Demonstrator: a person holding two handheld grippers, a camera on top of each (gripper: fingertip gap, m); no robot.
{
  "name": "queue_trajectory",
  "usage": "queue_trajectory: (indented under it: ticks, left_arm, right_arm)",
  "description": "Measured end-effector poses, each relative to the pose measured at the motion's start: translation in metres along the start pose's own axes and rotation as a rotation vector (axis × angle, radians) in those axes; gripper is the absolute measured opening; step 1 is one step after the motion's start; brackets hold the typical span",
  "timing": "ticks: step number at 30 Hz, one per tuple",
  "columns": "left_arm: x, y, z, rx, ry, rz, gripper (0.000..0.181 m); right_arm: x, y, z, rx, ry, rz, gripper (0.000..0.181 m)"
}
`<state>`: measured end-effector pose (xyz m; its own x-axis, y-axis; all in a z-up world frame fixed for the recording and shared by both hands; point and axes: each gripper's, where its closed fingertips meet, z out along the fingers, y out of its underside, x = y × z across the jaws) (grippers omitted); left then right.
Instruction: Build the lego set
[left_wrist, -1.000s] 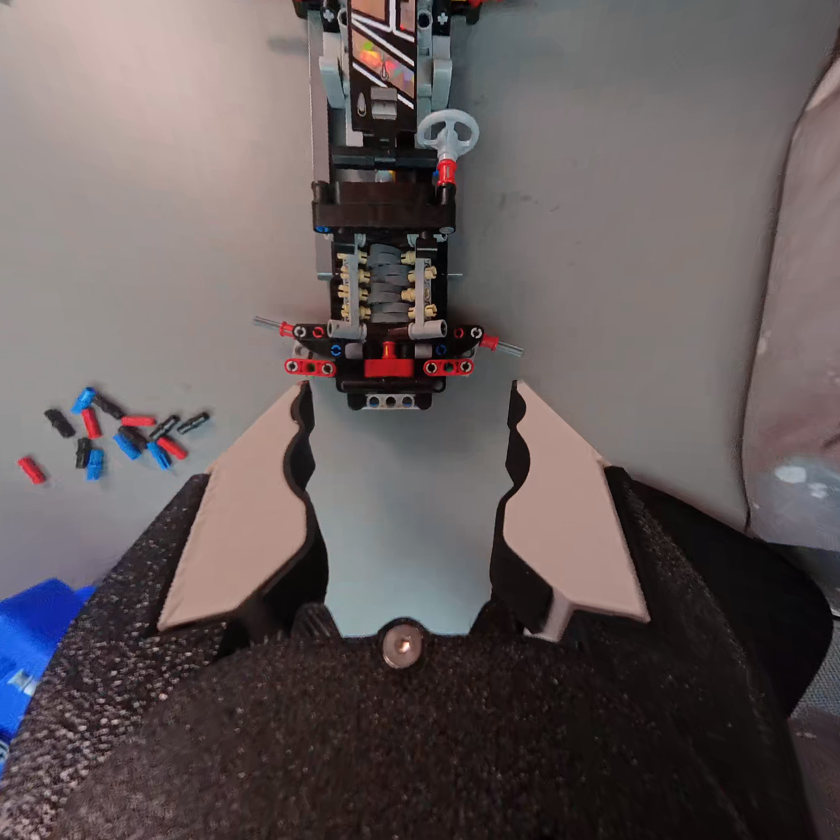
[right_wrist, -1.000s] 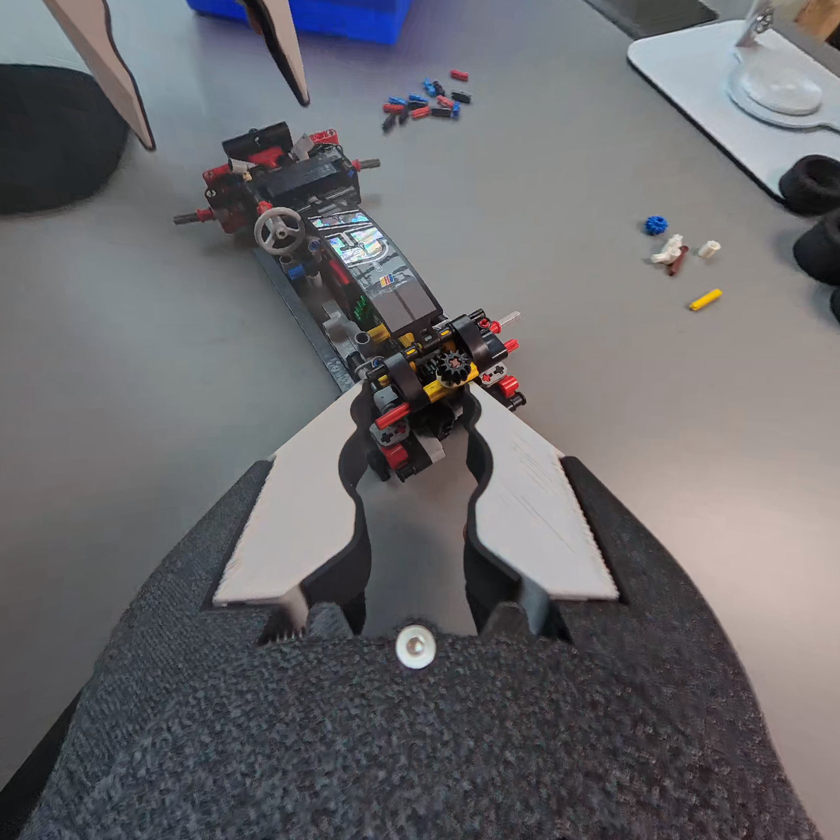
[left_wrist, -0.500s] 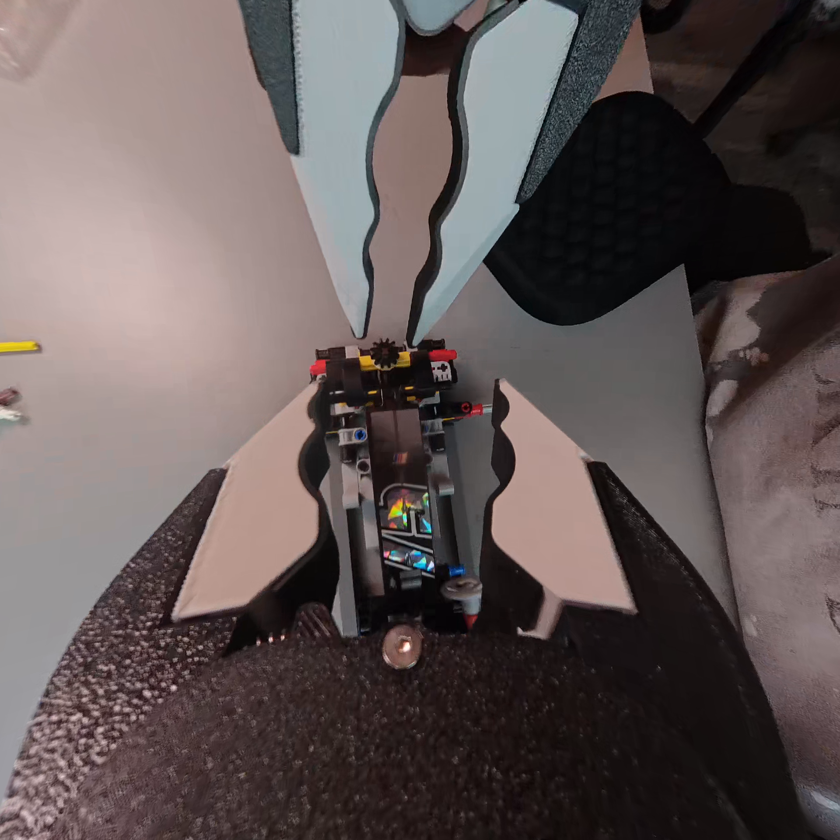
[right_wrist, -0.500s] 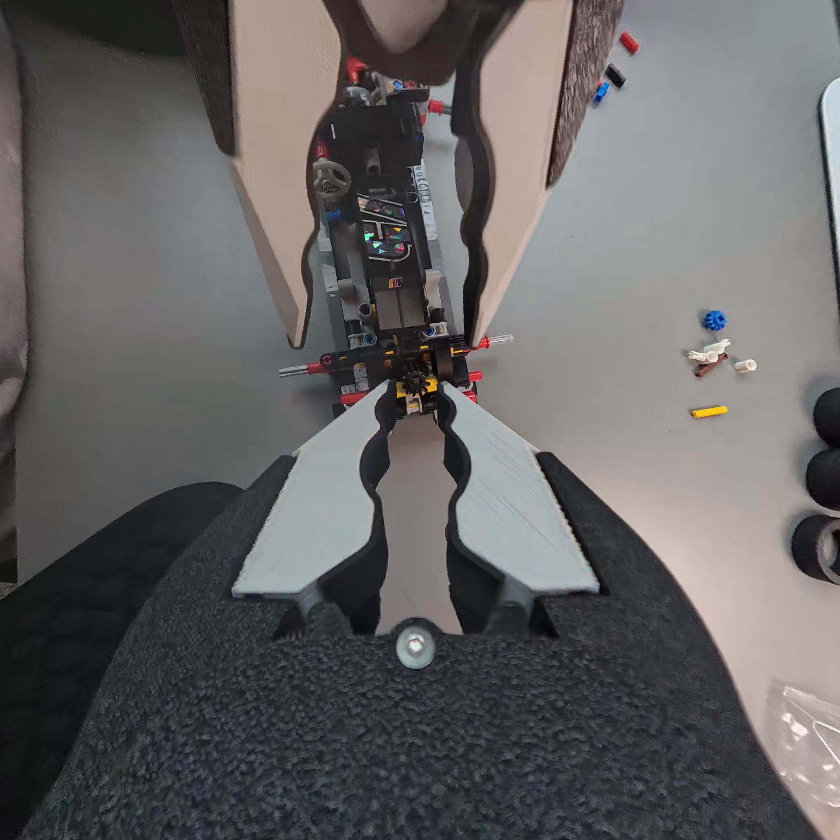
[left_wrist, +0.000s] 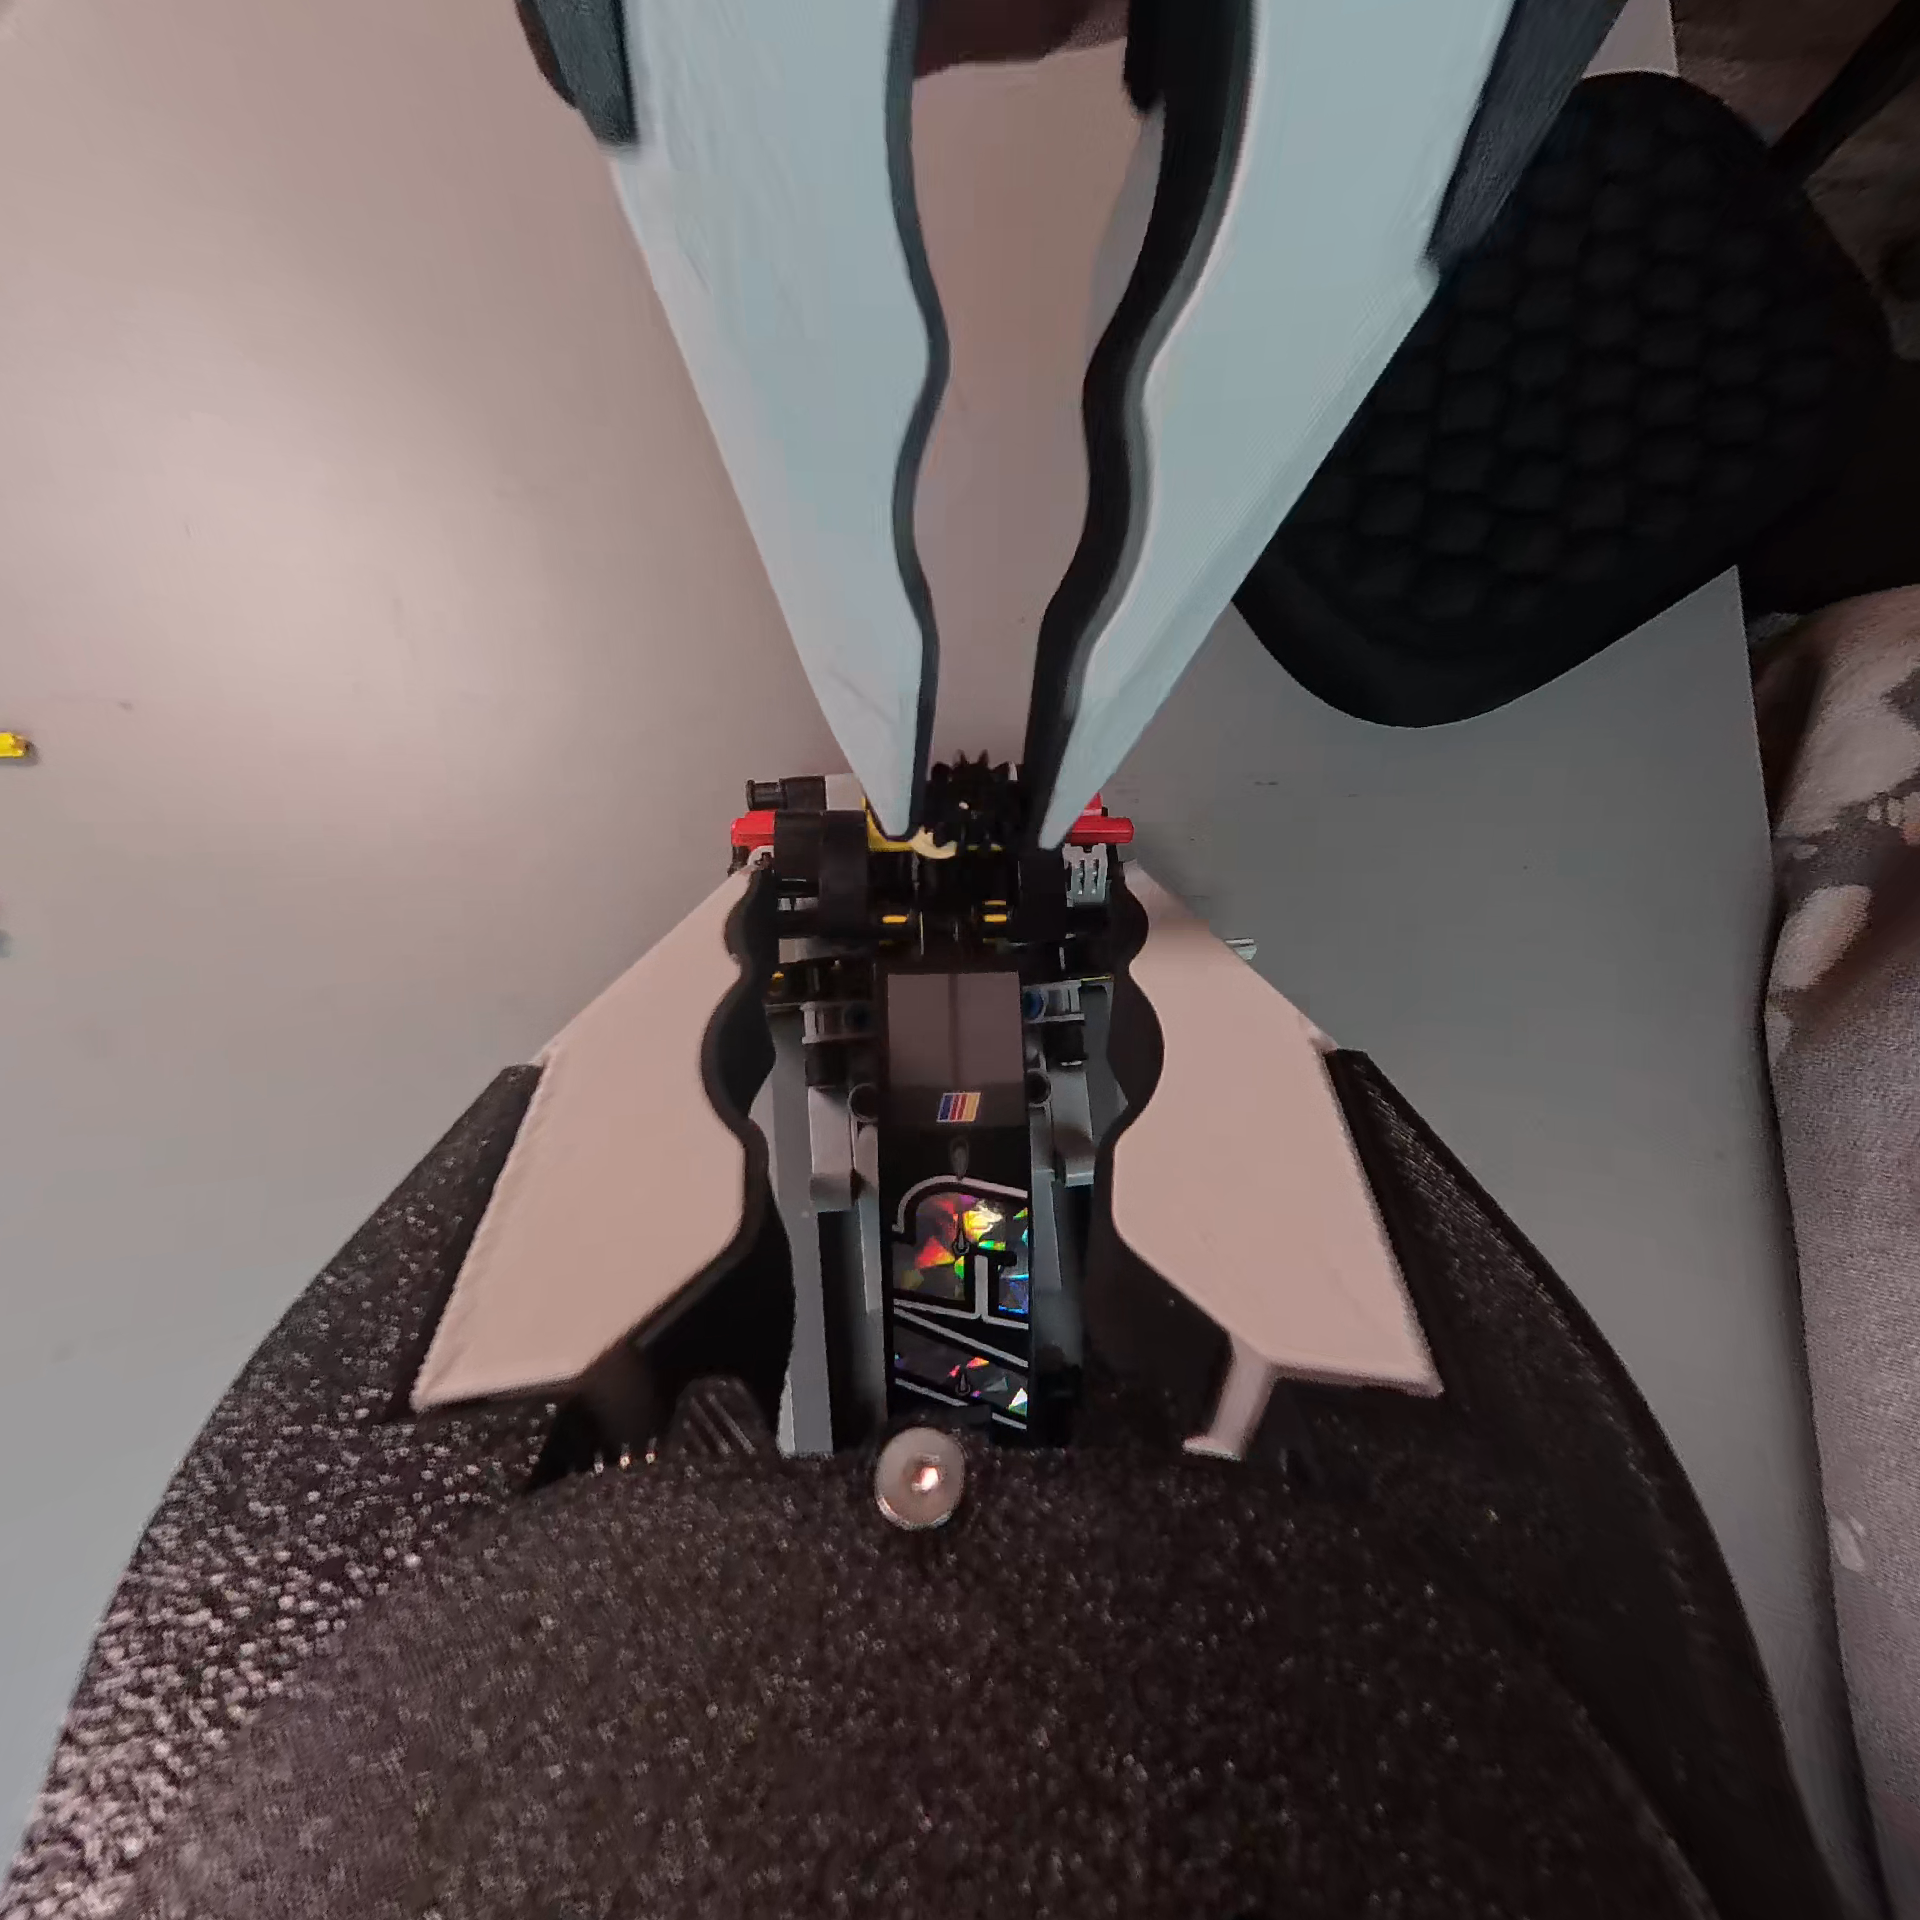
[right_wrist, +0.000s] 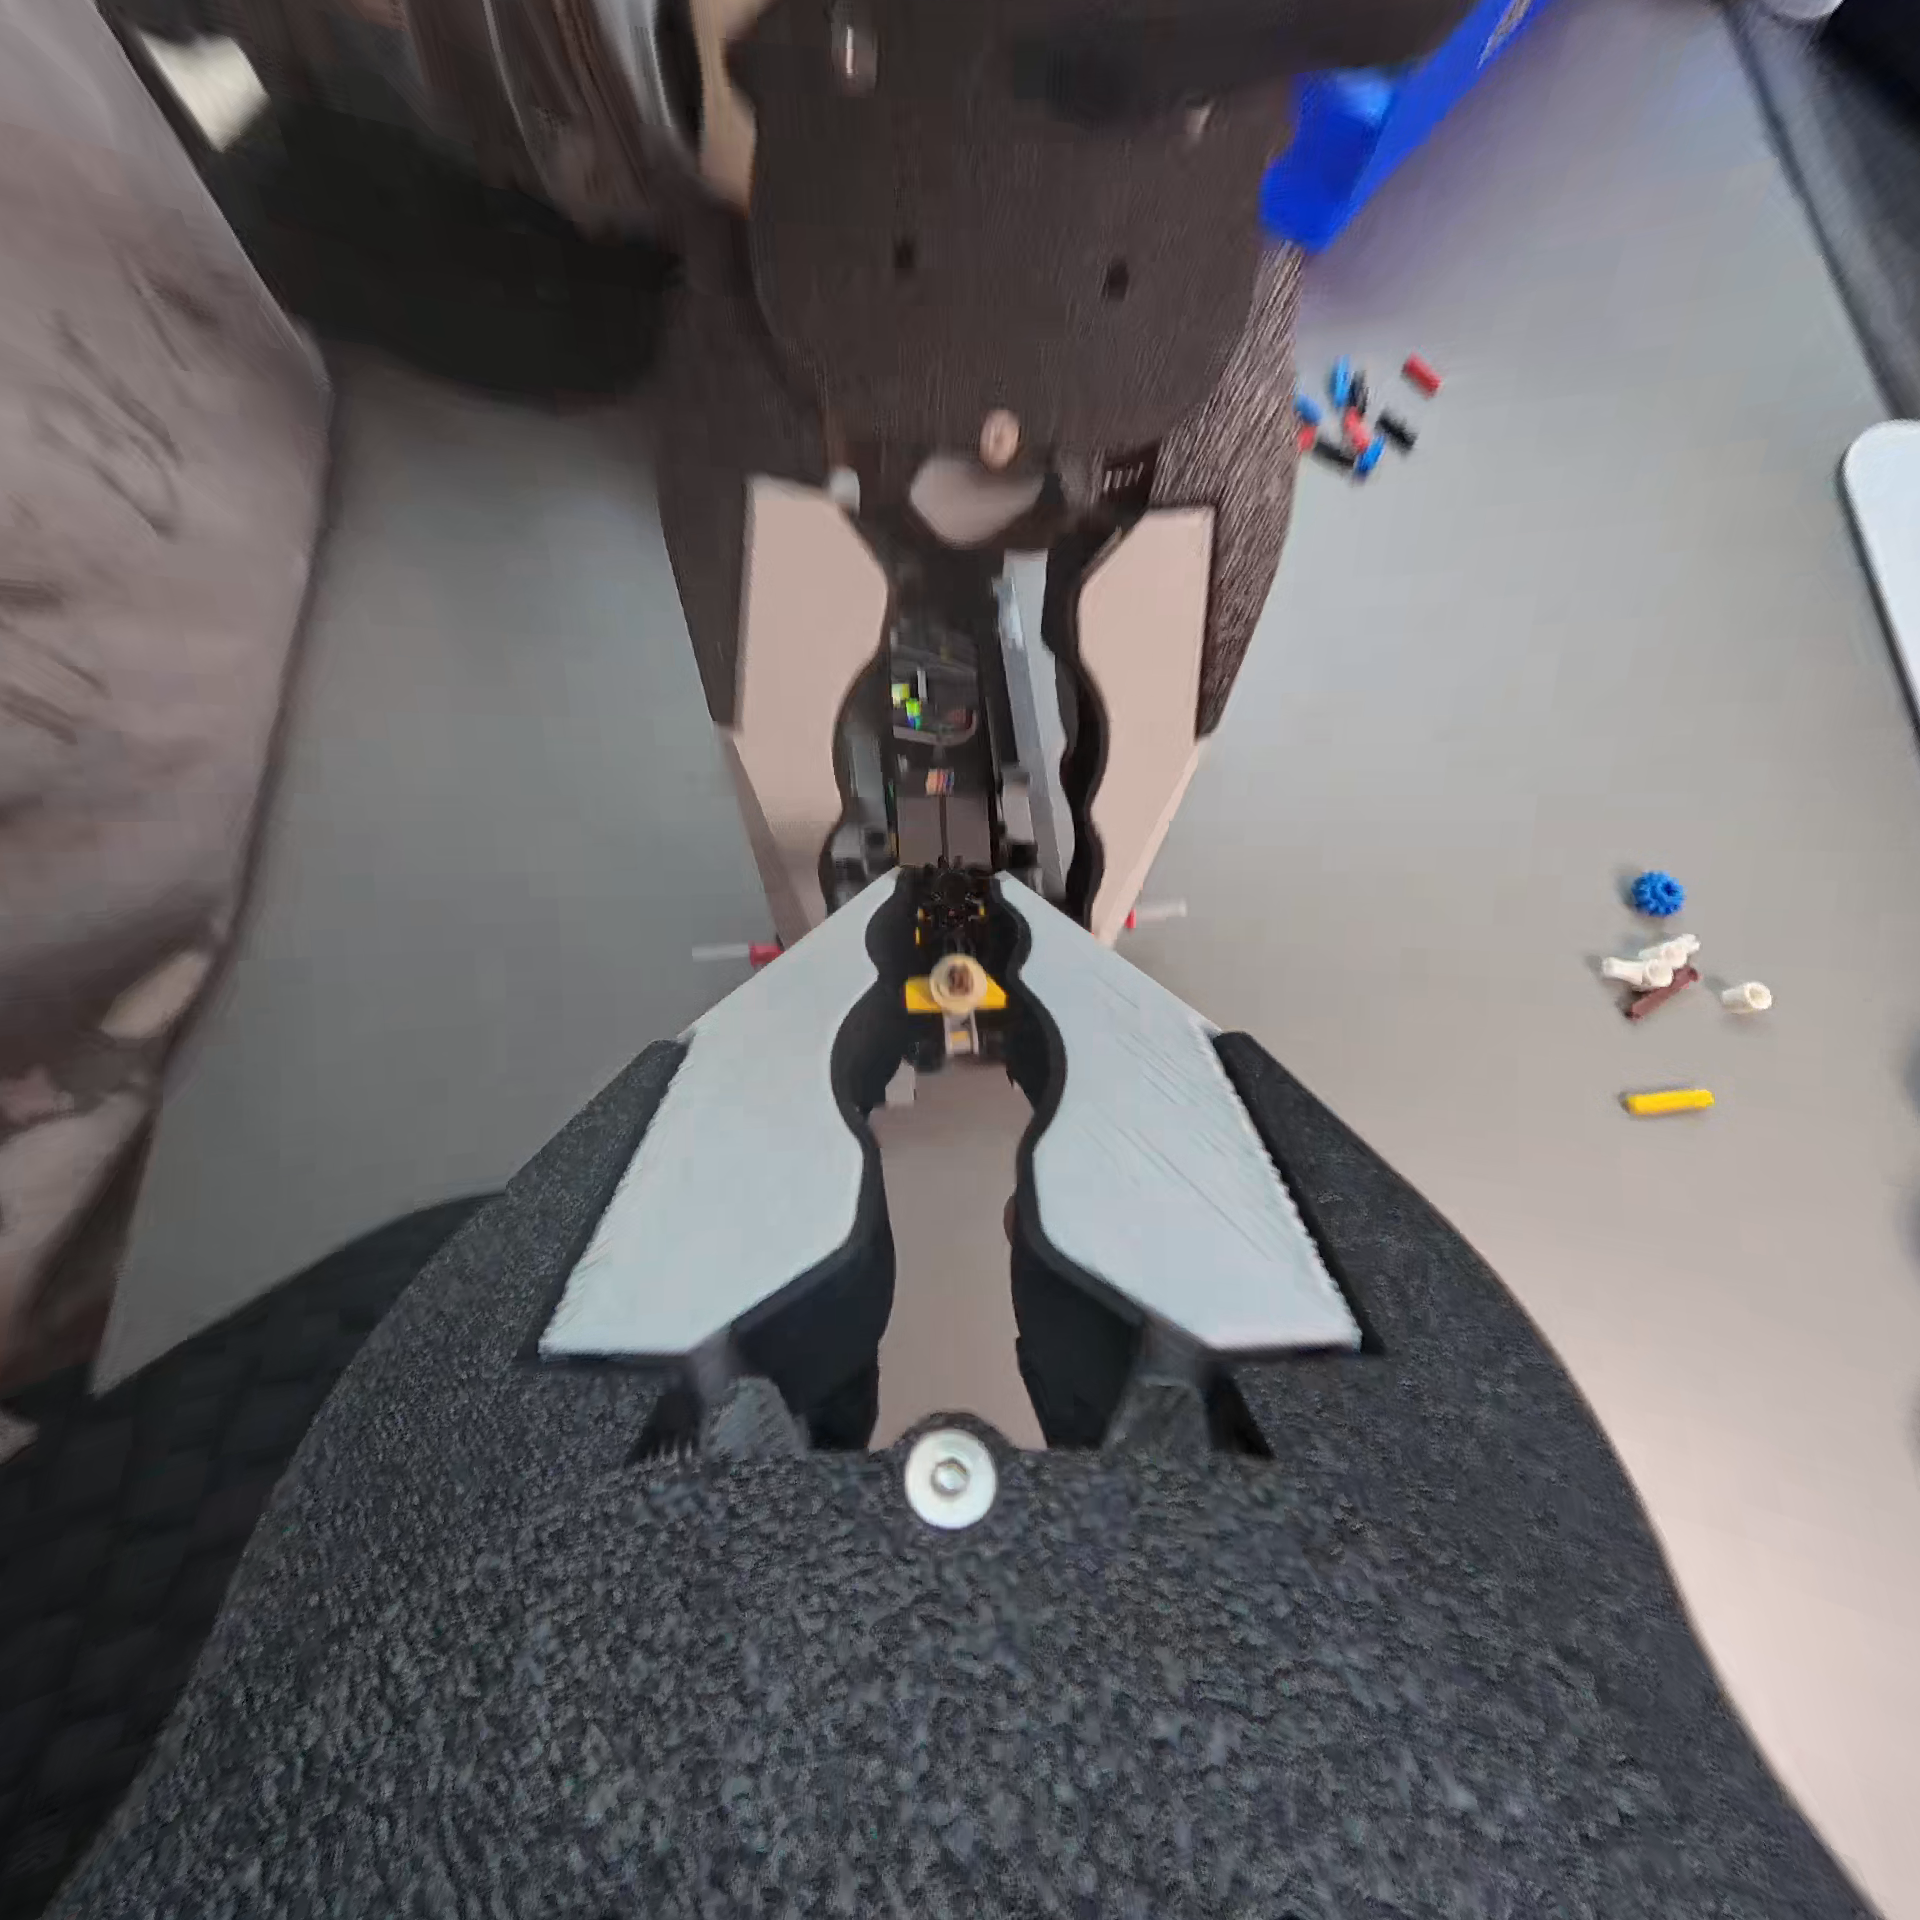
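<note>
1. Two grippers meet nose to nose over one long lego car chassis, which lies on the grey table between them.
2. The left gripper straddles the chassis lengthwise: its beige fingers flank the grey side beams and black body, spread wide. Whether the pads actually press the sides cannot be told, so its hold is uncertain.
3. The right gripper comes from the opposite end, its pale fingers narrowed around the end of the chassis, where a black gear sits at the fingertips and a yellow piece with a tan round connector lies between the pads. Firm contact is not clear, and this view is blurred.
4. Only the left wrist view shows the shiny holographic sticker panel on top of the chassis in detail, and the red cross parts at its far end beside the right gripper's tips.
5. Only the right wrist view shows the loose parts well off to the side: a blue gear, white and brown bits, a yellow bar, and farther off a scatter of red, blue and black pins near a blue bin.
6. A black mesh chair seat appears past the table edge in the left wrist view.
</note>
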<state>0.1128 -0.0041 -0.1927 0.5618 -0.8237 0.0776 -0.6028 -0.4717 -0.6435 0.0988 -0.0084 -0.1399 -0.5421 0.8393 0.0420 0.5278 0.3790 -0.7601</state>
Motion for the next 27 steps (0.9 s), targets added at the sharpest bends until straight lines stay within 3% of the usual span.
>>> queue_trajectory:
  ticks: [1, 3, 5, 8, 12, 16, 21, 27]
  left_arm:
    - [0.000, 0.000, 0.000, -0.002, 0.001, 0.000, 0.063]
    - [0.000, 0.000, 0.000, 0.010, 0.012, -0.012, 0.063]
    - [0.000, -0.001, 0.000, 0.017, 0.017, -0.021, 0.063]
    - [0.000, -0.002, -0.001, 0.019, 0.008, -0.011, 0.063]
    - [0.002, -0.007, -0.009, 0.068, 0.029, -0.026, 0.064]
    - [-0.006, -0.008, -0.036, 0.132, 0.001, -0.055, 0.067]
    - [-0.017, 0.011, -0.062, 0.198, -0.064, -0.131, 0.066]
    - [-0.020, 0.023, -0.084, 0.343, -0.121, -0.208, 0.064]
  right_arm:
    - [0.003, -0.012, -0.009, 0.058, 0.000, 0.035, 0.009]
    - [0.012, -0.013, -0.020, 0.016, 0.070, -0.040, 0.010]
    - [0.011, -0.017, -0.028, 0.055, 0.061, 0.001, 0.010]
    - [0.025, 0.000, -0.031, 0.057, 0.115, 0.075, 0.010]
    - [0.049, 0.042, -0.017, -0.012, 0.211, 0.154, 0.010]
    - [0.068, 0.066, 0.001, -0.062, 0.266, 0.177, 0.011]
    - [0.104, 0.074, 0.022, -0.131, 0.336, 0.190, 0.010]
    - [0.163, 0.062, 0.043, -0.174, 0.427, 0.223, 0.010]
